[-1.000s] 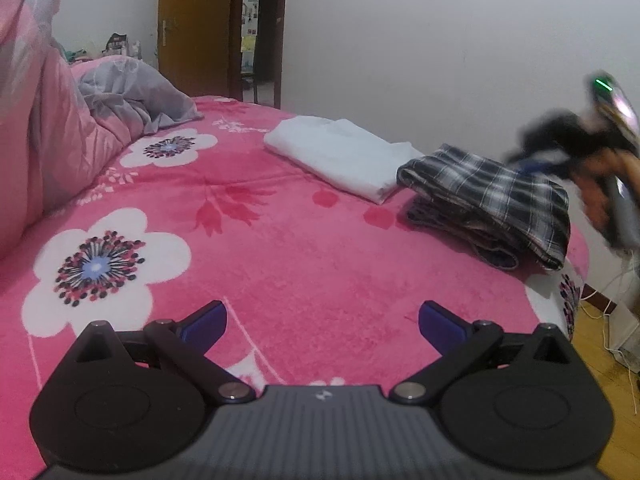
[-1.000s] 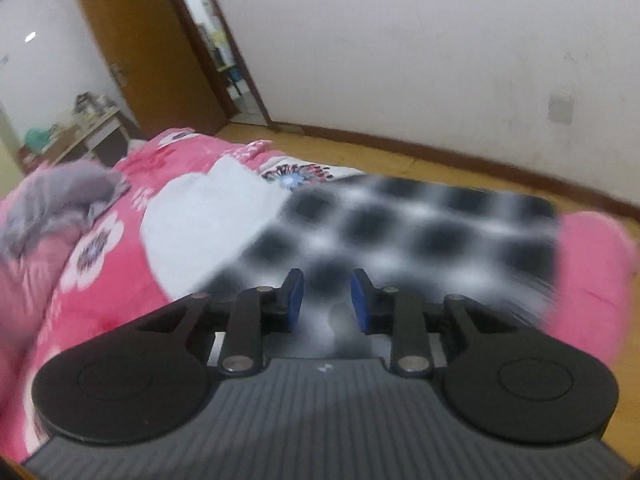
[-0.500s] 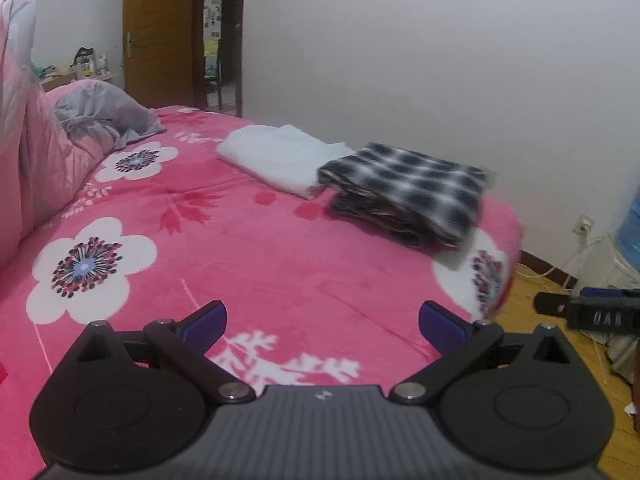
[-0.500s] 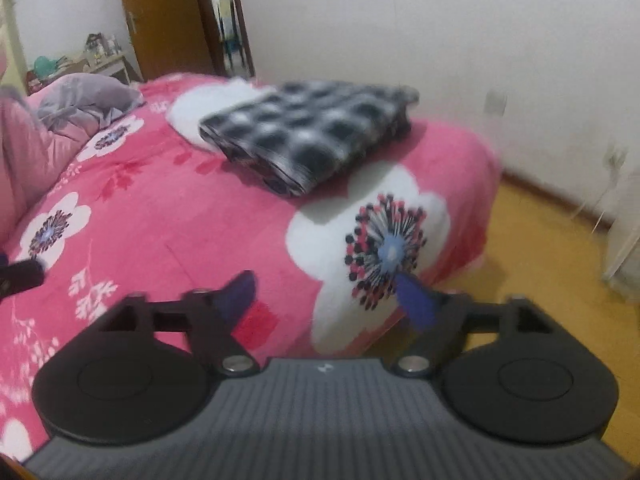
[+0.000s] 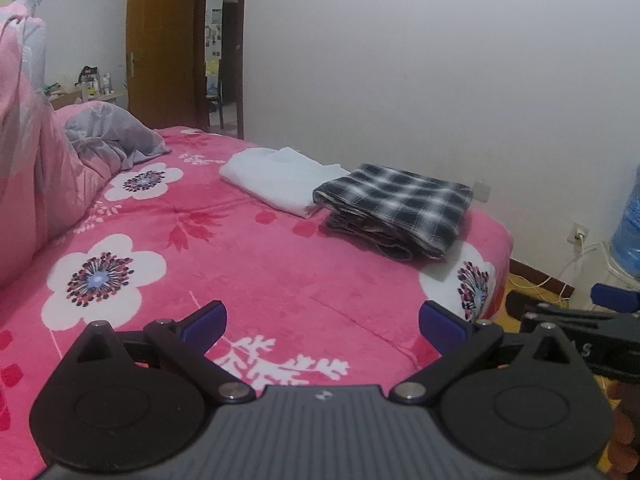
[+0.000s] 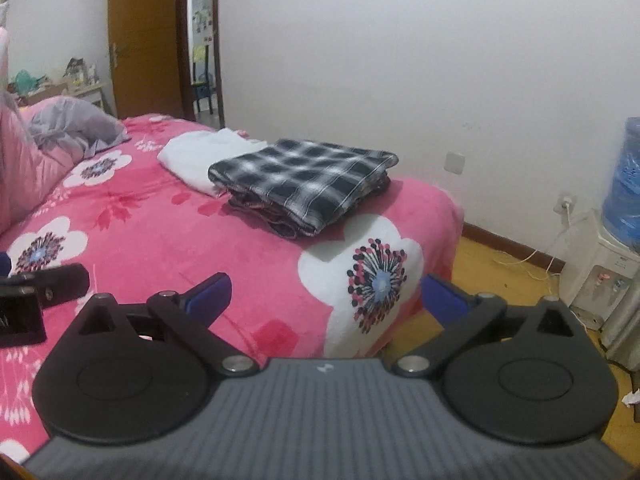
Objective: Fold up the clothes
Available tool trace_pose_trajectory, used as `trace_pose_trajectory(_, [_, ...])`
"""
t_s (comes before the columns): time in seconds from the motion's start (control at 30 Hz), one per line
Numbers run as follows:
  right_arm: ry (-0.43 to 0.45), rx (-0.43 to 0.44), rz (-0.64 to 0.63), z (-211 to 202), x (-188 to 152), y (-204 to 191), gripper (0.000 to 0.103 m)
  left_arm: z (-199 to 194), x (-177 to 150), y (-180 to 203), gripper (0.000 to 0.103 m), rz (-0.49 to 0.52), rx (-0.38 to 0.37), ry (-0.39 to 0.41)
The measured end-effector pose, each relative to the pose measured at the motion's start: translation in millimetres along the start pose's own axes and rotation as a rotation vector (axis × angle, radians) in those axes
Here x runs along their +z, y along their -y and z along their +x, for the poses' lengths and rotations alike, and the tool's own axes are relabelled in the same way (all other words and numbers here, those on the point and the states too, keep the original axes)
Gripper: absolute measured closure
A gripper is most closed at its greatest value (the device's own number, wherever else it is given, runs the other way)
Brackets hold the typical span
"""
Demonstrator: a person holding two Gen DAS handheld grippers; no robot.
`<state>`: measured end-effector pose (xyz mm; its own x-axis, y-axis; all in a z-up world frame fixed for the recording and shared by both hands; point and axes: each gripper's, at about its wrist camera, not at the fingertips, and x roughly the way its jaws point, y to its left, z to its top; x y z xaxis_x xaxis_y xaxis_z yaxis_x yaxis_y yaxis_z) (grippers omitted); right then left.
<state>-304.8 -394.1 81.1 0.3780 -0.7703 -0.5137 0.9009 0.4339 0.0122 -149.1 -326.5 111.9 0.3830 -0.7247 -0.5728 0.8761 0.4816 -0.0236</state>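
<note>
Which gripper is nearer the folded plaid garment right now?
Right, slightly. The right gripper, jaws opening and empty, hangs off the bed corner below the plaid garment. The left gripper is open over the blanket, further back.

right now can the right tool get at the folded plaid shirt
Probably yes. The right tool is opening with nothing between its jaws, and only bare pink blanket lies between it and the plaid shirt, though it would need to move forward.

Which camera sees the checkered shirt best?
The right wrist view: the folded checkered shirt sits nearer the middle and looks bigger, with its stacked edges showing. The left wrist view shows it too, whole but smaller and off to the right.
</note>
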Motion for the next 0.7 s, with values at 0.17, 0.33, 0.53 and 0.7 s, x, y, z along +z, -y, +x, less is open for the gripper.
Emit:
trace_pose_trajectory(0.17, [0.002, -0.042, 0.035, -1, 3, -4, 0.001, 2, 3, -3, 0.0, -0.016, 0.017, -0.002])
trace_pose_trajectory(0.33, [-0.002, -0.047, 0.051, -3, 3, -8, 0.001, 3, 4, -3, 0.0, -0.008, 0.042, 0.003])
trace_pose_trajectory(0.53, [0.006, -0.056, 0.047, -3, 3, -13, 0.001, 6, 5, -3, 0.0, -0.011, 0.051, -0.004])
trace_pose_trajectory(0.7, [0.003, -0.054, 0.041, -1, 2, -16, 0.001, 6, 4, -3, 0.0, -0.006, 0.058, -0.005])
